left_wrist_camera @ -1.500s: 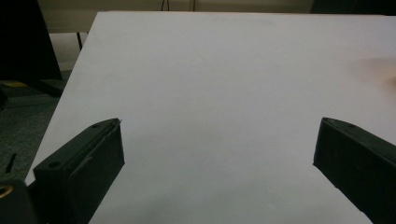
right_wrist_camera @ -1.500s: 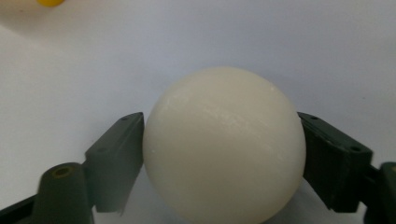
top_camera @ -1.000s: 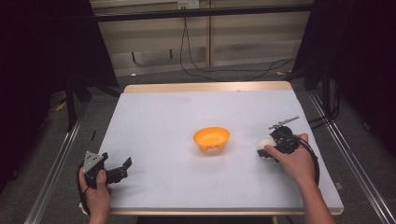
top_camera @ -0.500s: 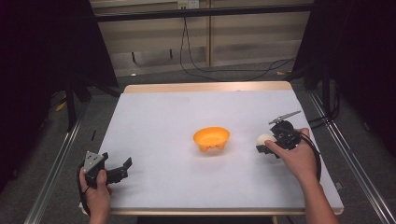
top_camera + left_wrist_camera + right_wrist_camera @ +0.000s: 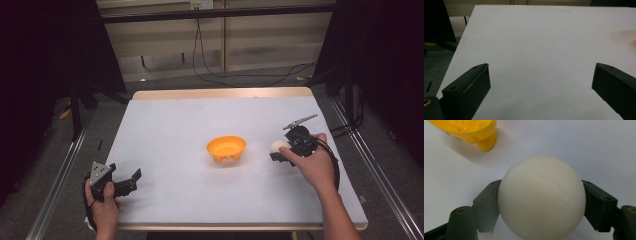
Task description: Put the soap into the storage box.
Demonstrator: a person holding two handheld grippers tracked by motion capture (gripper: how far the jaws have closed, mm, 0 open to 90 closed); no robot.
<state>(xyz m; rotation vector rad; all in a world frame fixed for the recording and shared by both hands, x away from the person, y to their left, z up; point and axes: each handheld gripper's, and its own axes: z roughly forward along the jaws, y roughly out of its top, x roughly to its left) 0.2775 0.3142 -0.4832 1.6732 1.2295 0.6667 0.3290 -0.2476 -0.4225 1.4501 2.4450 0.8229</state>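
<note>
An orange bowl (image 5: 226, 148) on small feet stands near the middle of the white table (image 5: 190, 125). To its right my right gripper (image 5: 278, 151) is shut on a cream-white ball (image 5: 276, 146), held a little above the table. In the right gripper view the ball (image 5: 541, 196) is pinched between both black jaws, and the bowl (image 5: 467, 130) lies beyond it at the upper left. My left gripper (image 5: 131, 181) rests at the front left corner, open. In the left gripper view its jaws stand wide apart over bare table, with nothing between them.
The table's wooden front edge (image 5: 225, 226) runs just below both hands. Metal rails (image 5: 55, 185) flank the table on each side. Cables (image 5: 225, 75) lie on the floor behind the far edge. An orange blur of the bowl (image 5: 627, 36) sits at the left gripper view's right edge.
My right gripper has lifted slightly with the ball in it and come a little closer to the bowl. The left gripper has stayed put.
</note>
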